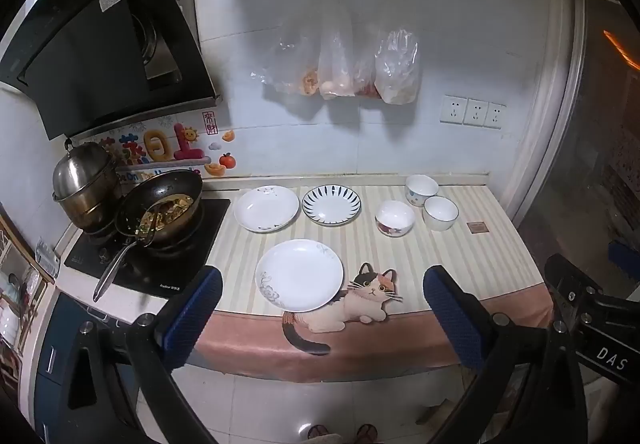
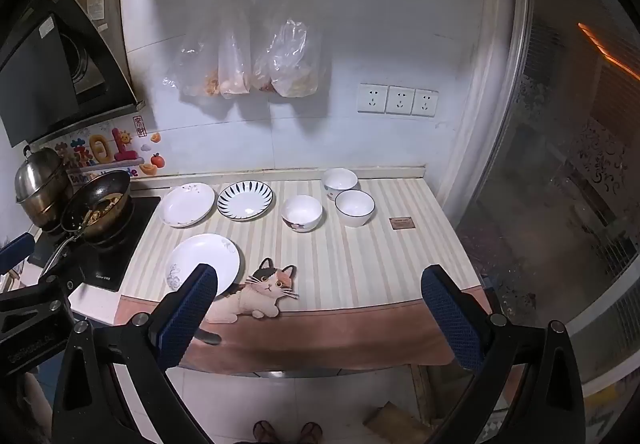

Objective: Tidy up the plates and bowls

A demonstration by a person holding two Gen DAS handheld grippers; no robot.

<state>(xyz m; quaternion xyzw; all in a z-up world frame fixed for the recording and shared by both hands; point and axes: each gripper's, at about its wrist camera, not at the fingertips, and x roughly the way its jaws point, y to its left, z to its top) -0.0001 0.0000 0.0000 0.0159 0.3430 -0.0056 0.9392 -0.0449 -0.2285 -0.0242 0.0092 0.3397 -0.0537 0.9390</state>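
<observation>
On the striped surface (image 1: 460, 244), six pieces of crockery, none touched by either tool.

Left gripper (image 1: 320, 318): fingers (image 1: 192, 320) spread wide apart, holding nothing, hovering off the front edge of the surface. Between the fingers and beyond their tips, toward 12 o'clock: near white plate (image 1: 299, 275), partly covering the cat print (image 1: 360, 300) at its 4 o'clock. Farther at 12 o'clock: blue-rayed plate (image 1: 331, 203); at 11 o'clock, just beside it but apart, second white plate (image 1: 266, 208). At 1 o'clock: flowered bowl (image 1: 395, 218), then blue-rimmed bowl (image 1: 440, 213), with rear bowl (image 1: 421, 189) behind, close to the wall. All upright, all unstacked.

Right gripper (image 2: 318, 314): fingers (image 2: 452, 320) likewise wide apart and empty, off the front edge. Near white plate (image 2: 204, 262) at 10 o'clock, its front rim hidden behind the left-hand finger. Blue-rayed plate (image 2: 245, 200) at 11 o'clock, second white plate (image 2: 187, 204) left of it. Flowered bowl (image 2: 301, 212) at 12 o'clock, blue-rimmed bowl (image 2: 354, 207) and rear bowl (image 2: 340, 182) at 1 o'clock, the last two almost touching; contact not certain.

At 9 o'clock of the crockery, on the black cooktop (image 1: 168, 272): wok (image 1: 162, 209) with food and a steel pot (image 1: 86, 183). On the wall at 12 o'clock: hanging plastic bags (image 1: 344, 59), and three sockets (image 1: 472, 111) at 2 o'clock.
</observation>
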